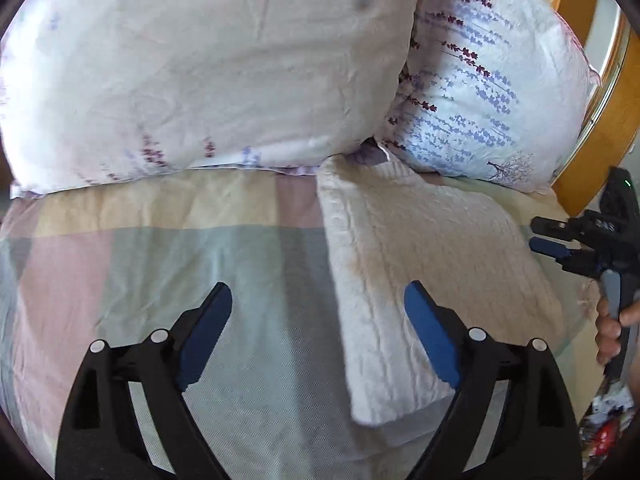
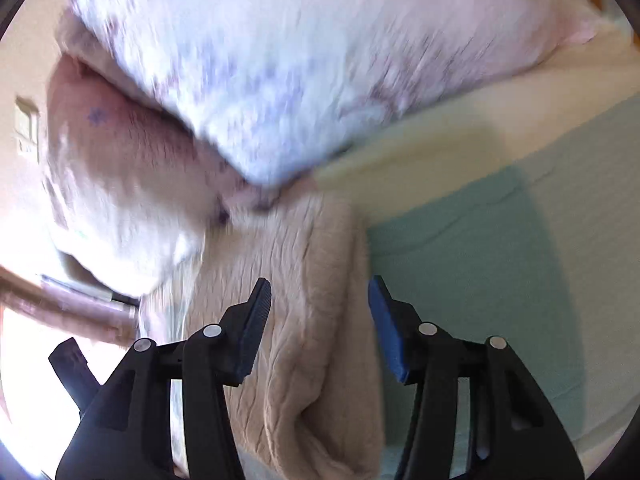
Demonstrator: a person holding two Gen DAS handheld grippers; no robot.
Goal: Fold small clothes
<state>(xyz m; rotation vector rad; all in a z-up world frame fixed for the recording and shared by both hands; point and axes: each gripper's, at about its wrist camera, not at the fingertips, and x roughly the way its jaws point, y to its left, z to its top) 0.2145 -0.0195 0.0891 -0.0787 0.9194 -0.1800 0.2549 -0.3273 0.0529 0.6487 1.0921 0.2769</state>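
Observation:
A cream knitted garment (image 1: 424,264) lies folded into a thick rectangle on the bed, right of centre in the left wrist view. My left gripper (image 1: 318,320) is open and empty just above the bed, its right pad (image 1: 430,336) over the garment's left edge. My right gripper (image 1: 550,236) shows at the far right of that view, beside the garment's right side. In the right wrist view the right gripper (image 2: 318,320) is open, its jaws either side of the folded garment (image 2: 308,320) and holding nothing.
Two floral pillows (image 1: 208,64) (image 1: 488,80) lean at the head of the bed, touching the garment's far end. The bedsheet (image 1: 168,264) has pastel checks. A wooden headboard (image 1: 600,128) curves at the right. The right wrist view is motion-blurred.

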